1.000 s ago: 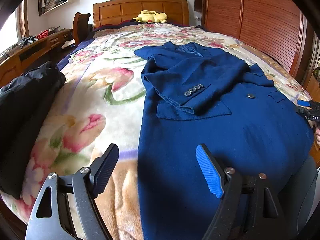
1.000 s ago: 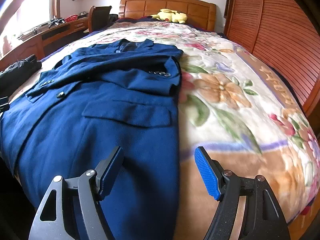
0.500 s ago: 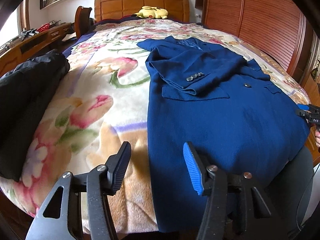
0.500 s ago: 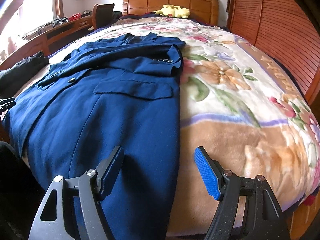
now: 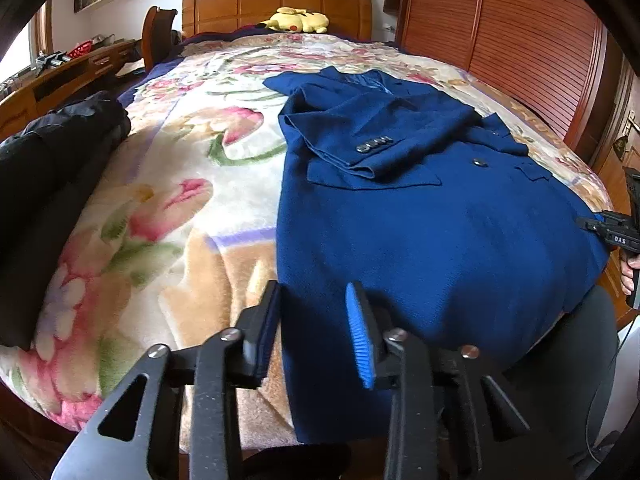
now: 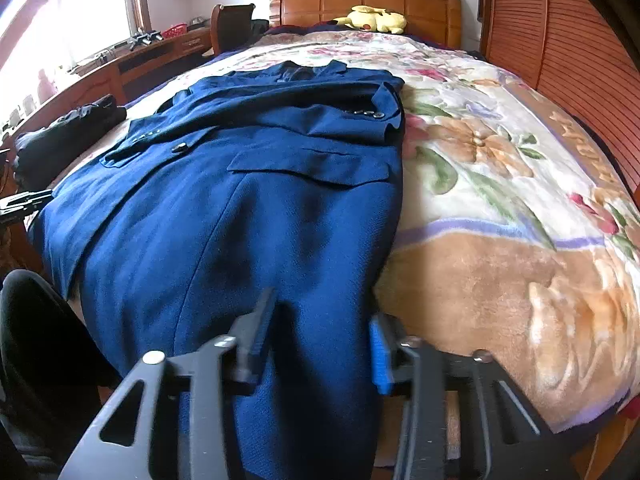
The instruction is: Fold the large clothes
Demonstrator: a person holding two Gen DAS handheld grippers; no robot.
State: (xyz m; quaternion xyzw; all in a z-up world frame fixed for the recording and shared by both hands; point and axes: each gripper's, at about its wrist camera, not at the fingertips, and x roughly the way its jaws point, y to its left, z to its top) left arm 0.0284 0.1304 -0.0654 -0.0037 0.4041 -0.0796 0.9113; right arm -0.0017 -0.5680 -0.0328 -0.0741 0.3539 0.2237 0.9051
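Note:
A dark blue coat [image 5: 420, 220] lies flat on the flowered blanket [image 5: 180, 200], collar toward the headboard, both sleeves folded across its chest, hem hanging over the bed's foot edge. My left gripper [image 5: 314, 320] straddles the hem's left corner. Its jaws are closing with the coat's edge between them, and no pinch shows. In the right wrist view my right gripper [image 6: 320, 332] straddles the coat's [image 6: 240, 220] right hem corner. Its jaws are also closing, blurred, with cloth filling the gap. Each view shows the other gripper at the coat's far side: the right gripper [image 5: 616, 232] and the left gripper [image 6: 24, 200].
A black garment [image 5: 52, 168] lies piled at the bed's left edge. A yellow plush toy [image 5: 298, 20] rests by the wooden headboard. Louvred wooden doors [image 5: 520, 40] run along the right, a desk [image 5: 72, 76] along the left. The person's dark trouser leg [image 5: 560, 380] is against the foot edge.
Both grippers' jaws have narrowed around the coat's hem corners, the left steadily, the right in the last half second. Both have drawn back toward the bed's foot edge.

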